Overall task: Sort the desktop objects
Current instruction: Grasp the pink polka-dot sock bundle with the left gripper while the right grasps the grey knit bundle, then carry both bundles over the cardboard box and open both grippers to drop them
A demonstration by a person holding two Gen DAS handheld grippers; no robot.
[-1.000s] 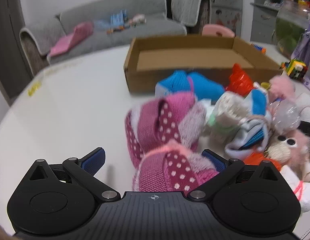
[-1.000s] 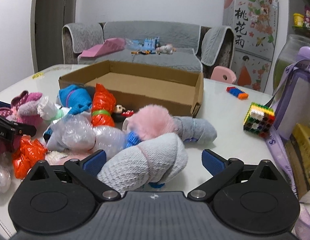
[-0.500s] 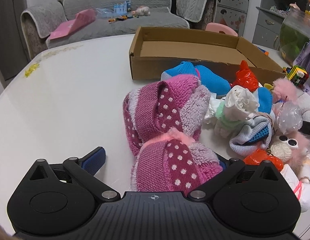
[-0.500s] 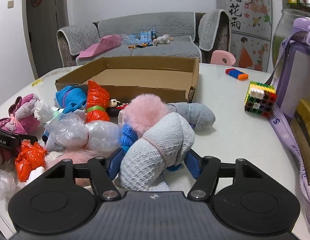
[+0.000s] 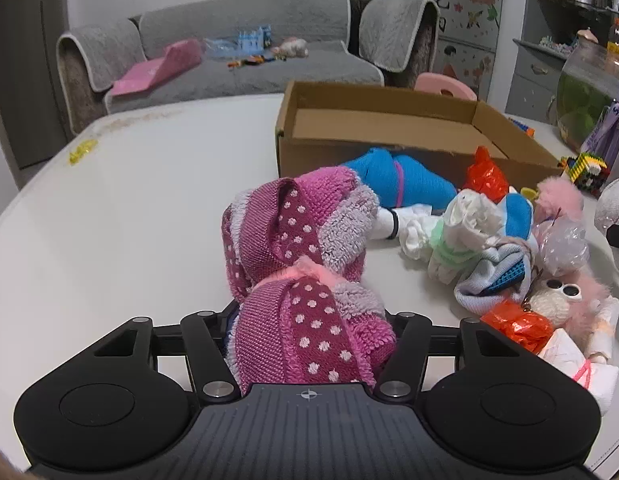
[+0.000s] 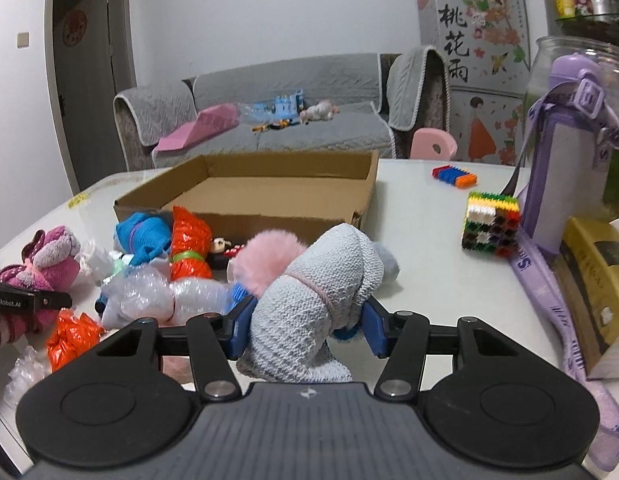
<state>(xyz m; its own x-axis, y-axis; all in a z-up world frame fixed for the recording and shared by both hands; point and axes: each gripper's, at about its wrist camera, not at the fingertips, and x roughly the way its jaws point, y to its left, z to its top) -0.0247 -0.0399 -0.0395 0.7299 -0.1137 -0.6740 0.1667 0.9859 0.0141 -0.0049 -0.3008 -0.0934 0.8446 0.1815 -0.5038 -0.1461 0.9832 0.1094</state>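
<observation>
Pink dotted sock bundle [image 5: 305,280] sits pinched in the left gripper [image 5: 309,332], on the near side of the cardboard box [image 5: 389,136]. The right gripper [image 6: 305,326] pinches a grey knitted sock roll [image 6: 317,300], also near the box's front wall, beside the pink pompom [image 6: 265,260].

Left gripper [image 5: 309,330] clamps a pink dotted sock bundle [image 5: 301,268] at lower centre; cardboard box [image 5: 393,136] sits upper right.
</observation>
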